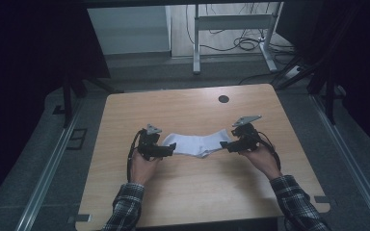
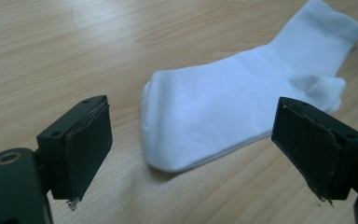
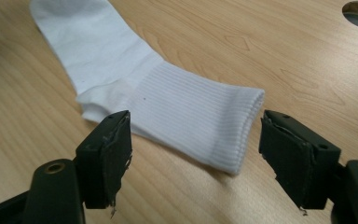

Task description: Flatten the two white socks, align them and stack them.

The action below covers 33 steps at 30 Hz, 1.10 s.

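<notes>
A: Start big. What's on the bench (image 1: 188, 192)?

B: One white sock (image 1: 200, 143), lying flat a little past centre toward twelve o'clock, toe at nine o'clock and ribbed cuff at three. A round cable hole (image 1: 223, 99) sits well beyond it toward twelve.

A: And the grippers?

B: The left gripper (image 2: 191, 154) faces the toe end, jaws spread wide and holding nothing. The right gripper (image 3: 193, 158) faces the cuff, jaws just as wide and also empty. Each end of the sock lies just ahead of the open gap.

A: How would it handle?

B: Light and limp, I'd judge; it will sag and fold wherever it isn't held. The knit should give the pads good friction, so slipping seems unlikely.

A: Where to pinch?

B: Probably the rounded toe (image 2: 161, 140) on the left and the thick cuff edge (image 3: 244, 126) on the right, low enough to catch both layers.
</notes>
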Each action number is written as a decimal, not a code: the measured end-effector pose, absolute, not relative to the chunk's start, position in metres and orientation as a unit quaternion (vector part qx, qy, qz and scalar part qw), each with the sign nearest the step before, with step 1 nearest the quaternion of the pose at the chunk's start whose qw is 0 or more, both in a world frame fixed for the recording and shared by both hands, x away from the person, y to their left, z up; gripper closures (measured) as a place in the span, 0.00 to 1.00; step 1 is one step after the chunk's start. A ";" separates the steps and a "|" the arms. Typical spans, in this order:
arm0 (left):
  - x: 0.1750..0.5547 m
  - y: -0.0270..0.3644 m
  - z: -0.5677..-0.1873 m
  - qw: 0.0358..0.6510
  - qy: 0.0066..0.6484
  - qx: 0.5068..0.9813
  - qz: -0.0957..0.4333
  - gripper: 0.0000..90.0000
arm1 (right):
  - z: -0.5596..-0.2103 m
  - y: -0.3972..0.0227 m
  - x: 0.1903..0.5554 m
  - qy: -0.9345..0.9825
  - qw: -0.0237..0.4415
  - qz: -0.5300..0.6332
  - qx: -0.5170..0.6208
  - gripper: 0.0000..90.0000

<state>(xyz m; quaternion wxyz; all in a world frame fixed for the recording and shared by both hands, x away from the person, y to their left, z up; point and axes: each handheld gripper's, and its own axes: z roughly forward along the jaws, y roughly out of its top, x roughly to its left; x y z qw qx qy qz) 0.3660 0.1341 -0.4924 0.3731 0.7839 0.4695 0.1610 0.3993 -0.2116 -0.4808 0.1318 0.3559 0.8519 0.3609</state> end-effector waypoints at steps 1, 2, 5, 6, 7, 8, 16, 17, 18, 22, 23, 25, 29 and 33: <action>0.361 0.136 -0.489 0.375 0.467 0.784 0.161 0.14 | -0.479 -0.213 0.397 0.853 0.133 0.362 0.352 0.26; 0.358 0.137 -0.487 0.375 0.466 0.785 0.162 0.14 | -0.478 -0.214 0.395 0.853 0.132 0.363 0.351 0.25; 0.352 0.139 -0.483 0.376 0.460 0.787 0.163 0.14 | -0.475 -0.216 0.390 0.852 0.135 0.365 0.350 0.24; 0.349 0.140 -0.482 0.377 0.459 0.788 0.165 0.14 | -0.473 -0.217 0.387 0.853 0.135 0.365 0.349 0.24; 0.346 0.141 -0.480 0.376 0.456 0.789 0.166 0.13 | -0.472 -0.218 0.385 0.853 0.135 0.366 0.347 0.23; 0.339 0.144 -0.477 0.377 0.453 0.791 0.167 0.13 | -0.469 -0.221 0.379 0.854 0.137 0.365 0.345 0.22; 0.316 0.149 -0.474 0.372 0.438 0.799 0.178 0.13 | -0.465 -0.231 0.363 0.855 0.136 0.369 0.338 0.19; 0.313 0.149 -0.474 0.371 0.436 0.800 0.178 0.13 | -0.465 -0.232 0.361 0.855 0.137 0.370 0.336 0.19; 0.310 0.150 -0.474 0.370 0.435 0.801 0.179 0.13 | -0.465 -0.234 0.359 0.855 0.137 0.370 0.336 0.18; 0.294 0.153 -0.482 0.367 0.431 0.804 0.181 0.13 | -0.467 -0.242 0.349 0.852 0.137 0.377 0.337 0.17; 0.292 0.154 -0.484 0.365 0.430 0.805 0.181 0.13 | -0.468 -0.243 0.347 0.852 0.137 0.377 0.337 0.17; 0.289 0.155 -0.486 0.363 0.430 0.807 0.180 0.13 | -0.470 -0.245 0.345 0.852 0.137 0.376 0.339 0.17; 0.280 0.160 -0.498 0.359 0.433 0.808 0.176 0.13 | -0.478 -0.250 0.338 0.851 0.133 0.377 0.342 0.15; 0.273 0.166 -0.510 0.354 0.436 0.809 0.174 0.13 | -0.488 -0.254 0.332 0.853 0.131 0.370 0.344 0.12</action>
